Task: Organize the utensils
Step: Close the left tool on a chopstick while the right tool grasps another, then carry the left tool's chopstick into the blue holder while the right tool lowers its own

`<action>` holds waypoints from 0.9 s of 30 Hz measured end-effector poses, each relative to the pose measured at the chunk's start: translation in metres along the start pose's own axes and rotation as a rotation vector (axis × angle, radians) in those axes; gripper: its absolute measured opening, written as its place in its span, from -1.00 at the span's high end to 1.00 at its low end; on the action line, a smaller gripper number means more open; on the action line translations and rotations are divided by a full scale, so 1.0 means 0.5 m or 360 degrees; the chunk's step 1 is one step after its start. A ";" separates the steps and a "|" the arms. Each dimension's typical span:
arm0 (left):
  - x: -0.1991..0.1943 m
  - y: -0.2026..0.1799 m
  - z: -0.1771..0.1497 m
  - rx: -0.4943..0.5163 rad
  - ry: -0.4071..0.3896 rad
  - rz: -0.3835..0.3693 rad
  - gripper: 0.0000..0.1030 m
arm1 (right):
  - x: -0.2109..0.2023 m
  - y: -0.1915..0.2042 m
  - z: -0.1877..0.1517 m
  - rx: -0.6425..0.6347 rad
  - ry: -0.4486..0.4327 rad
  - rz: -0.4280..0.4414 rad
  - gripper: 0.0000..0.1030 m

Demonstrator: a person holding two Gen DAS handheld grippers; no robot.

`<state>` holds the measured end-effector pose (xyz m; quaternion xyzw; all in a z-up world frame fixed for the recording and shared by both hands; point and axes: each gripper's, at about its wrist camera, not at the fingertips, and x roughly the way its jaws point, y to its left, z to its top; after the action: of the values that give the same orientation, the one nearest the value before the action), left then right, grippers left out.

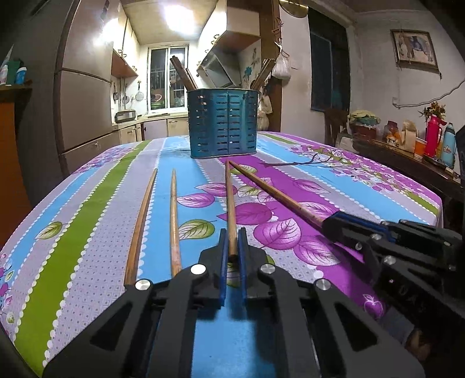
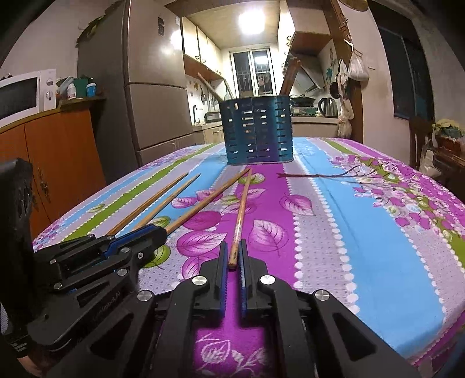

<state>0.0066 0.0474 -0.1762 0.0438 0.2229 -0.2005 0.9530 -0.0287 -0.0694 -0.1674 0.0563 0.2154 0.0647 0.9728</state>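
A bright ceiling lamp (image 1: 177, 17) in the kitchen blew out to white glare, repeated on the refrigerator door (image 1: 87, 43). The foreground was dimmer but evenly lit, and the bench (image 1: 392, 186) cloth was sharp. Fisheye bending curved walls; the corners fell black.

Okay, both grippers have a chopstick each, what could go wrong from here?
1. Each gripper, left and right, pinches only the very end of its chopstick, so the long stick might pivot or slip when lifted.
2. Their far tips nearly touch near the holder; lifting one might nudge the other.
3. The holder already has chopsticks, which could block insertion.
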 end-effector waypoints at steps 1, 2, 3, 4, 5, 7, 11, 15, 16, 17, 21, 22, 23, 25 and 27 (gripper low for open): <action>-0.002 -0.002 0.001 0.0004 -0.0003 0.0000 0.90 | -0.008 -0.003 0.004 -0.0004 -0.0013 -0.0004 0.85; -0.008 -0.005 0.003 0.0010 -0.0013 0.0001 0.90 | -0.014 -0.004 0.007 -0.0008 -0.0024 -0.0008 0.85; -0.014 -0.007 0.007 0.0013 -0.0024 -0.0003 0.90 | -0.025 -0.006 0.014 -0.0015 -0.0041 -0.0013 0.86; -0.022 -0.010 0.014 0.0017 -0.0042 -0.0005 0.90 | -0.038 -0.007 0.022 -0.0029 -0.0063 -0.0019 0.86; -0.031 -0.012 0.021 0.0020 -0.0063 -0.0005 0.90 | -0.050 -0.008 0.031 -0.0045 -0.0087 -0.0023 0.86; -0.049 -0.014 0.041 0.0015 -0.0108 -0.0014 0.90 | -0.072 -0.006 0.049 -0.0077 -0.0137 -0.0034 0.86; -0.088 -0.017 0.087 0.0019 -0.0224 -0.0029 0.90 | -0.127 -0.008 0.104 -0.0138 -0.0261 -0.0005 0.86; -0.107 -0.023 0.149 0.0045 -0.0335 -0.0035 0.90 | -0.152 -0.011 0.158 -0.0208 -0.0346 0.0047 0.86; -0.110 -0.022 0.171 0.0045 -0.0370 -0.0035 0.90 | -0.156 -0.014 0.175 -0.0224 -0.0370 0.0055 0.86; -0.110 -0.022 0.185 0.0048 -0.0389 -0.0040 0.90 | -0.158 -0.019 0.190 -0.0232 -0.0385 0.0065 0.86; -0.106 -0.029 0.261 0.0076 -0.0460 -0.0078 0.90 | -0.147 -0.045 0.248 -0.0234 -0.0406 0.0104 0.86; -0.101 -0.031 0.281 0.0085 -0.0465 -0.0085 0.90 | -0.141 -0.050 0.257 -0.0236 -0.0401 0.0110 0.86; -0.098 -0.033 0.294 0.0092 -0.0477 -0.0084 0.90 | -0.132 -0.059 0.272 -0.0224 -0.0392 0.0126 0.86; -0.080 -0.036 0.327 0.0096 -0.0454 -0.0127 0.90 | -0.114 -0.074 0.294 -0.0214 -0.0366 0.0151 0.86; -0.065 -0.041 0.348 0.0104 -0.0443 -0.0124 0.90 | -0.095 -0.079 0.308 -0.0212 -0.0332 0.0168 0.86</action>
<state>0.0427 0.0105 -0.0059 0.0378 0.0834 -0.2485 0.9643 -0.0015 -0.1278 -0.0145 0.0092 0.1050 0.1238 0.9867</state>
